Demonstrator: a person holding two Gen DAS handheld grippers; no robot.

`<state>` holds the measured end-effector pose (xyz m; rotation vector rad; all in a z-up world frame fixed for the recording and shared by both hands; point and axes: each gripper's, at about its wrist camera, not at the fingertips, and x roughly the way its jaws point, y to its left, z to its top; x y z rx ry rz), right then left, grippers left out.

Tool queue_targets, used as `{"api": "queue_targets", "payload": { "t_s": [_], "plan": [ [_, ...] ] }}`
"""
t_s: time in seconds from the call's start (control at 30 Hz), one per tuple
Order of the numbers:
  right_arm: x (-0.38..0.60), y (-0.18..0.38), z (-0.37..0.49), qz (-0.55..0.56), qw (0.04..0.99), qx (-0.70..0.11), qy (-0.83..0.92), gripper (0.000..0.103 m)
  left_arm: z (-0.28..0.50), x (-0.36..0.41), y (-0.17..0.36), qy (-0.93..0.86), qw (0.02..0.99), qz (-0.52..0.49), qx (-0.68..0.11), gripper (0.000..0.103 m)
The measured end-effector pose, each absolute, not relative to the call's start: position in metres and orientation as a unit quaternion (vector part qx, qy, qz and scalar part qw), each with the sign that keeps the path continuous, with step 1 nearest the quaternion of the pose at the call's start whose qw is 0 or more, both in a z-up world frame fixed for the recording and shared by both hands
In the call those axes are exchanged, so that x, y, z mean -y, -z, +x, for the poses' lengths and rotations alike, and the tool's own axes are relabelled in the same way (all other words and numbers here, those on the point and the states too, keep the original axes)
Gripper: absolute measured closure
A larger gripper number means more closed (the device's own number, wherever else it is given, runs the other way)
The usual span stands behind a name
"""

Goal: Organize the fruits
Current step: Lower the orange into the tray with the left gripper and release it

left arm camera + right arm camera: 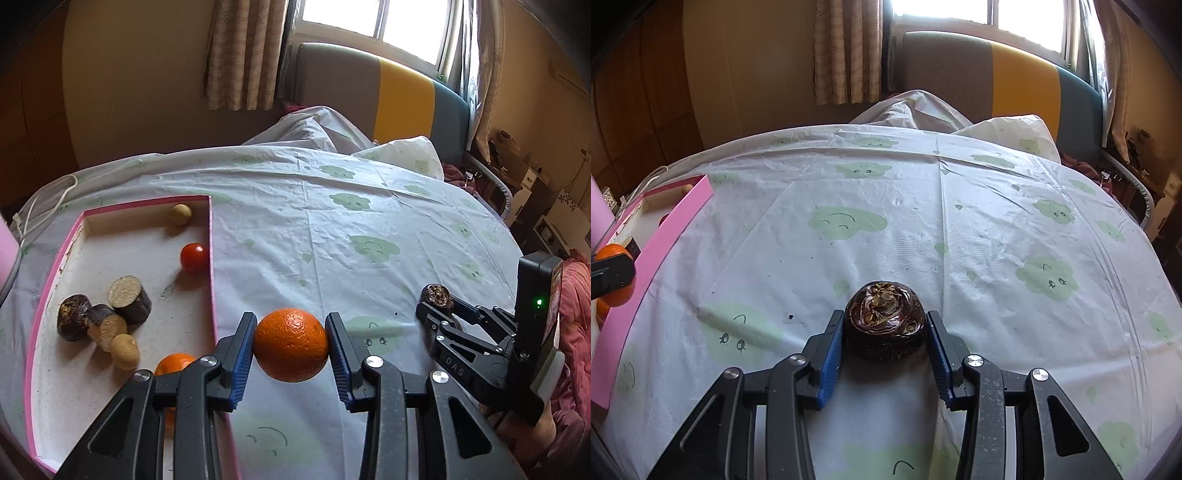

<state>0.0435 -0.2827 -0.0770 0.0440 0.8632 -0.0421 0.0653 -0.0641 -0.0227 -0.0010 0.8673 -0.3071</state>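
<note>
My left gripper (291,345) is shut on an orange (291,343) and holds it just right of the pink box (211,258). The box holds a tomato (194,257), a second orange (173,363), two pale round fruits (181,214) and several dark brown cut pieces (129,295). My right gripper (885,332) is shut on a dark brown round fruit (885,325) low over the tablecloth. In the left wrist view the right gripper (436,301) shows at the right with that fruit (437,294).
A round table carries a white cloth with green cloud faces (960,229). The pink box (676,221) stands at its left edge. Behind are a multicoloured headboard (402,99), curtains and a window. Cluttered shelves stand at the far right.
</note>
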Motion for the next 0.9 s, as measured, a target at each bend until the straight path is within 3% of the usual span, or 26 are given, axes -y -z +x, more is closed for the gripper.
{"api": "queue_targets", "payload": {
  "t_s": [0.9],
  "plan": [
    [0.277, 0.077, 0.044, -0.001, 0.907, -0.421, 0.03, 0.061, 0.043, -0.067, 0.048, -0.008, 0.897, -0.067, -0.437, 0.061]
  ]
}}
